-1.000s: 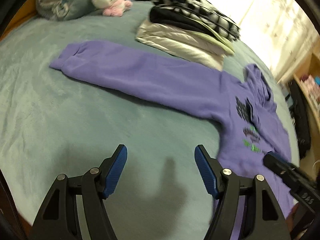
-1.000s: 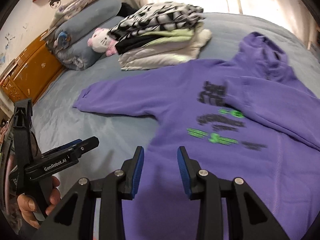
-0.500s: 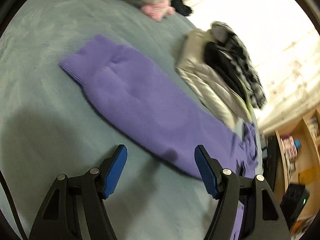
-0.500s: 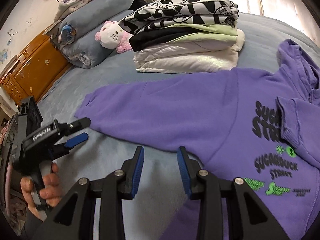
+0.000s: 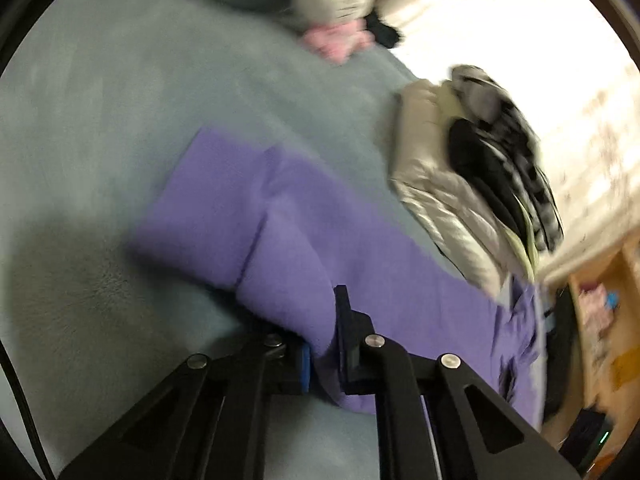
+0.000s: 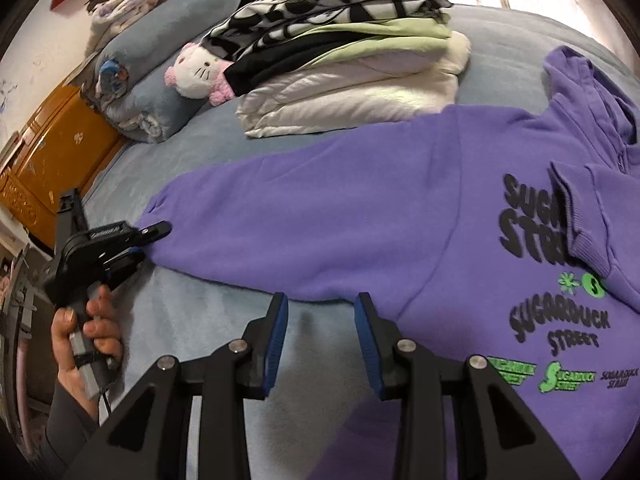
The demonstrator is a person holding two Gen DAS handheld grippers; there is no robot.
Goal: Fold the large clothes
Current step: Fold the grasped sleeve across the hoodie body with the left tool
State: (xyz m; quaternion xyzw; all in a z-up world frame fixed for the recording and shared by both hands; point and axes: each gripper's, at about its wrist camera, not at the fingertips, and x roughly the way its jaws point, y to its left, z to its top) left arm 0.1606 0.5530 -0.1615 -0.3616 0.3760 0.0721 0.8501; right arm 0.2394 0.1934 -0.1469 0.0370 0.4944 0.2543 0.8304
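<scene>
Right wrist view shows the purple hoodie point(image 6: 360, 208) spread flat on the grey-blue bed point(image 6: 192, 320), printed front up, hood toward the far right edge of the bed. One sleeve already lies folded across the chest, its ribbed cuff resting over the lettering. The other sleeve extends straight out toward the left edge of the bed.

Left gripper point(image 6: 150, 236): the jaws have just been closing, and they are now clamped on that extended sleeve near its cuff. The left wrist view confirms purple fabric pinched between the pads; that picture is blurred. A hand point(image 6: 86, 332) holds its grip.

Right gripper point(image 6: 322, 336): jaws partly apart, nothing between them. It hangs over bare bedding just beside the lower edge of the sleeve, near the underarm.

A stack of folded clothes point(image 6: 348, 52) sits toward the far edge of the bed, with a plush toy point(image 6: 198, 70) and a rolled blanket point(image 6: 160, 80) at its left.

Assessment: early stage. Garment laid out, one sleeve in. Outstanding, in my judgement: bring the second sleeve across the chest, then fold the body and hood, then stack.
</scene>
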